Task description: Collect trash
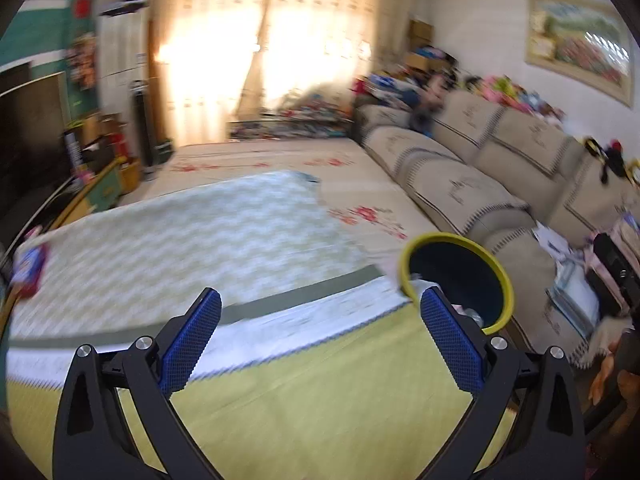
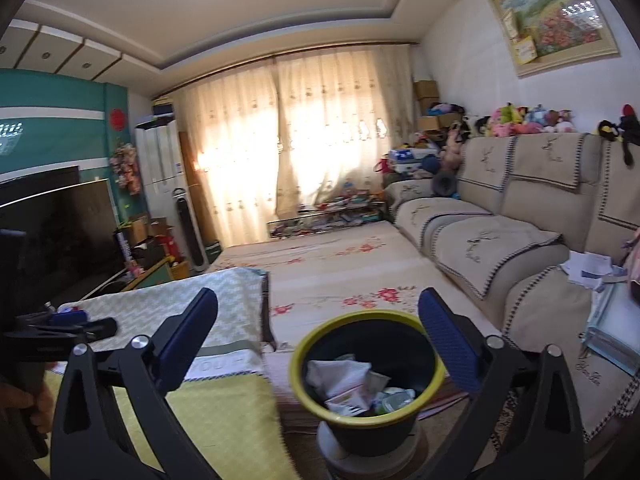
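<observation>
A black trash bin with a yellow-green rim point(image 2: 366, 376) stands on the floor beside the table; it holds crumpled white paper and wrappers point(image 2: 348, 380). It also shows in the left wrist view point(image 1: 460, 276), behind the right finger. My right gripper point(image 2: 318, 300) is open and empty, above and just behind the bin. My left gripper point(image 1: 320, 300) is open and empty over the table with the yellow and patterned cloth point(image 1: 280, 392). A red and blue wrapper point(image 1: 28, 270) lies at the table's far left edge. The left gripper also shows in the right wrist view point(image 2: 80, 326).
A beige sofa point(image 2: 500, 240) with papers point(image 2: 592, 268) runs along the right. A flowered rug point(image 2: 340, 268) covers the floor. A TV point(image 2: 56, 224) and clutter stand at the left, curtains point(image 2: 304, 148) at the back.
</observation>
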The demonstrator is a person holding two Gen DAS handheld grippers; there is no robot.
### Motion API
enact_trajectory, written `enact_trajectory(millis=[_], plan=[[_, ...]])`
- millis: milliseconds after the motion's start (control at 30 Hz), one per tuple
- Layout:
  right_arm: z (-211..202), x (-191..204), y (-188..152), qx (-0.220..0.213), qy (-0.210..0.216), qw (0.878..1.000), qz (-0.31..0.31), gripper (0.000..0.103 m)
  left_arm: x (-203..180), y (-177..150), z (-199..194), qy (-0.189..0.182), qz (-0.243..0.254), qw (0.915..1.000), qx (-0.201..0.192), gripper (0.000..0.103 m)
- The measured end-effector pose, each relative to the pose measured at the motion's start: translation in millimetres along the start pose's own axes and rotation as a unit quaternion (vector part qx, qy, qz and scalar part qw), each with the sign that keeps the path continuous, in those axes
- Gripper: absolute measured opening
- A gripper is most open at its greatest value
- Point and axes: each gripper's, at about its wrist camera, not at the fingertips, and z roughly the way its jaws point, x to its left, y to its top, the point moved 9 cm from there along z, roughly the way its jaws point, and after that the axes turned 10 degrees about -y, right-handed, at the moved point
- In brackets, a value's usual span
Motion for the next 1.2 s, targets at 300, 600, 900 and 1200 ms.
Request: enact_trajectory(millis=[300, 600, 900, 1200], plan=[[-28.6, 71.0, -5.6, 0.017, 0.073, 0.996, -0.050, 0.096, 107.9, -45.6, -179.7, 0.143, -0.074, 0.9816, -0.103, 0.098], [-63.7, 83.7, -5.8, 0.029, 0.085, 0.993, -0.075, 0.096, 94.9, -67.9, -258.8, 0.193, -0.042, 0.9714, -0.131, 0.098], [-80.2, 86.0, -11.5, 0.036, 0.080, 0.992, -0.088, 0.096, 74.1, -90.6, -250.7, 0.178, -0.057, 0.9751, -0.119, 0.098], [-75.8, 87.5, -17.5, 0.045, 0.079, 0.992, -0.086, 0.096, 74.8, -93.6, -236.6, 0.177, -0.062, 0.9758, -0.113, 0.098]])
